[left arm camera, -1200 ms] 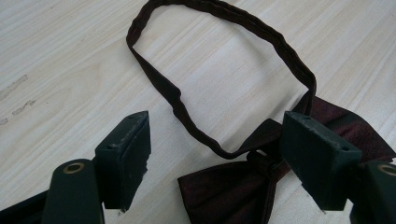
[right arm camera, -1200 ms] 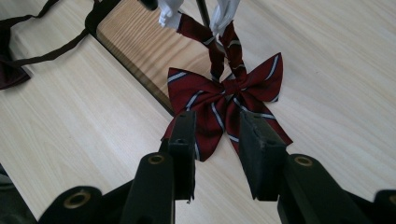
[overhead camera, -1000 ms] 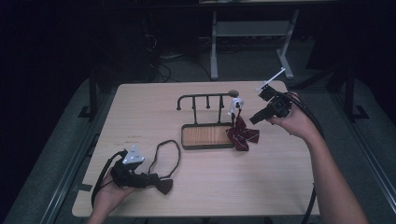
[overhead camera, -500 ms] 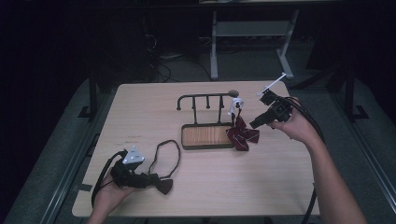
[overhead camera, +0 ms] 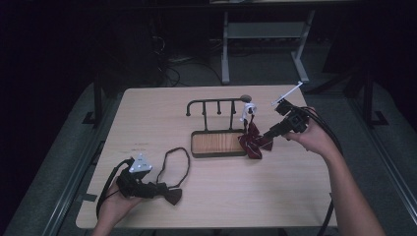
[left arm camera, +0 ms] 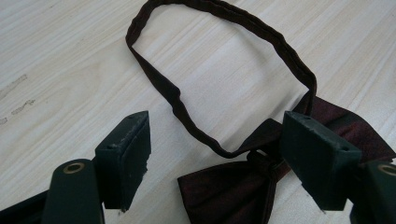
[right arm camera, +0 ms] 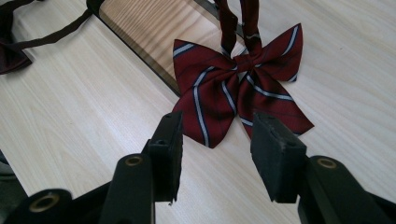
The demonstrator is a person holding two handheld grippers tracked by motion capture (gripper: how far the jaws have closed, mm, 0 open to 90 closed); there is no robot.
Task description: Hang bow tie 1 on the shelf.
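Note:
A dark maroon bow tie lies near the table's front left, its strap loop spread on the wood beyond it. My left gripper is open, jaws either side of the dark bow tie, whose knot is close to the right jaw. The strap loop lies ahead. A red bow tie with pale stripes rests at the right end of the rack's wooden base, with its strap running up to the rack. My right gripper is open just short of this striped bow tie.
A dark metal rack with several pegs rises from the wooden base at the table's middle. A white item hangs at the rack's right end. Cables trail from both grippers. Bare tabletop lies front right.
My right gripper has drifted slightly back and down from the striped bow tie. The left gripper and the dark bow tie have stayed put.

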